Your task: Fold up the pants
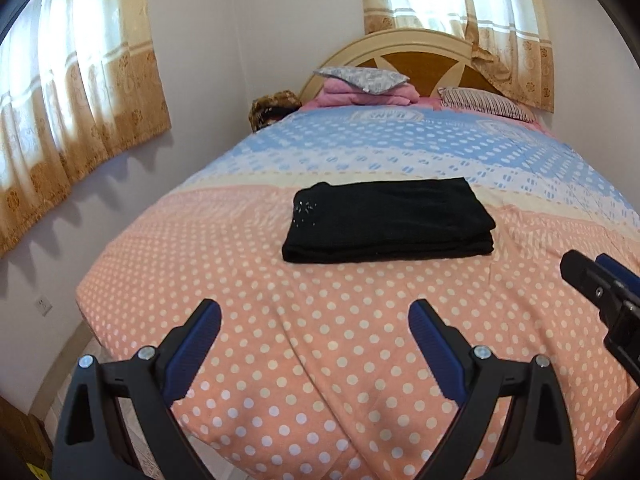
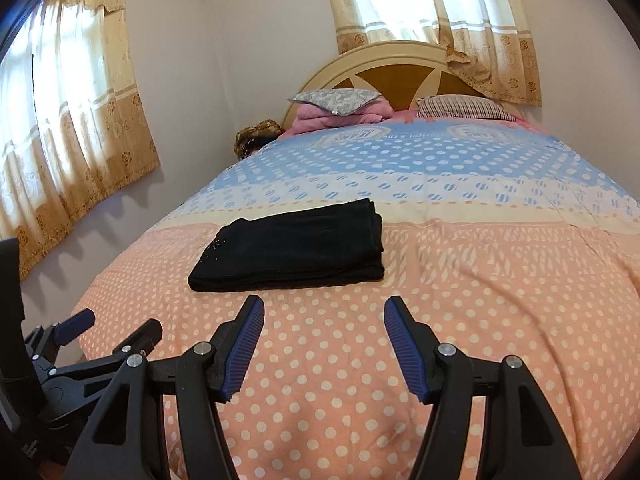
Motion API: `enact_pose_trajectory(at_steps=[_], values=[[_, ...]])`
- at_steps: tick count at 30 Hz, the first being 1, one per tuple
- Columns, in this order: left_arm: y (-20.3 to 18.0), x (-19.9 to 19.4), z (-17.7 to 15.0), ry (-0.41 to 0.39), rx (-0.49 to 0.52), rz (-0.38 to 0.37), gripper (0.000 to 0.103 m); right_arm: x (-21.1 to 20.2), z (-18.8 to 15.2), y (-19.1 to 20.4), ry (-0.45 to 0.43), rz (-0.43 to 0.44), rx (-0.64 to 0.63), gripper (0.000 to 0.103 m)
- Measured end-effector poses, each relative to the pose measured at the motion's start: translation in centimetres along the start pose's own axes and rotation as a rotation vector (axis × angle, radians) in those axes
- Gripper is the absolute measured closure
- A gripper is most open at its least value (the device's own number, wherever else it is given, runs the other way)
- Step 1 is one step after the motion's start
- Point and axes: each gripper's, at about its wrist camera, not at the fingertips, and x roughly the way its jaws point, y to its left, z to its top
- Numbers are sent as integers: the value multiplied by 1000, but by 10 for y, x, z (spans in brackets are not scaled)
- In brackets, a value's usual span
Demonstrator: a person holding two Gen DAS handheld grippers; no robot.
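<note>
Black pants (image 1: pixel 388 220) lie folded into a flat, compact rectangle on the polka-dot bedspread (image 1: pixel 320 360); they also show in the right wrist view (image 2: pixel 288 246). My left gripper (image 1: pixel 315 312) is open and empty, held above the bed's near end, short of the pants. My right gripper (image 2: pixel 324 308) is open and empty, just in front of the pants' near edge. The right gripper shows at the right edge of the left wrist view (image 1: pixel 592 276), and the left gripper at the lower left of the right wrist view (image 2: pixel 116 326).
The bed fills the room's middle, with a rounded headboard (image 1: pixel 424 52), a pink blanket stack with a grey pillow (image 1: pixel 360 88) and a striped pillow (image 1: pixel 484 104) at the far end. Curtained windows (image 1: pixel 76 100) are on the left wall and behind the headboard.
</note>
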Motion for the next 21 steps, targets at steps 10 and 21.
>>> enact_pose_trajectory(at_steps=[10,21], values=[[-7,-20,2,-46,14,6,3,-32,4,-1,-68,-15,-3,39],[-8,-30,4,-65,15,18,2,-45,6,0,-96,-11,3,38]])
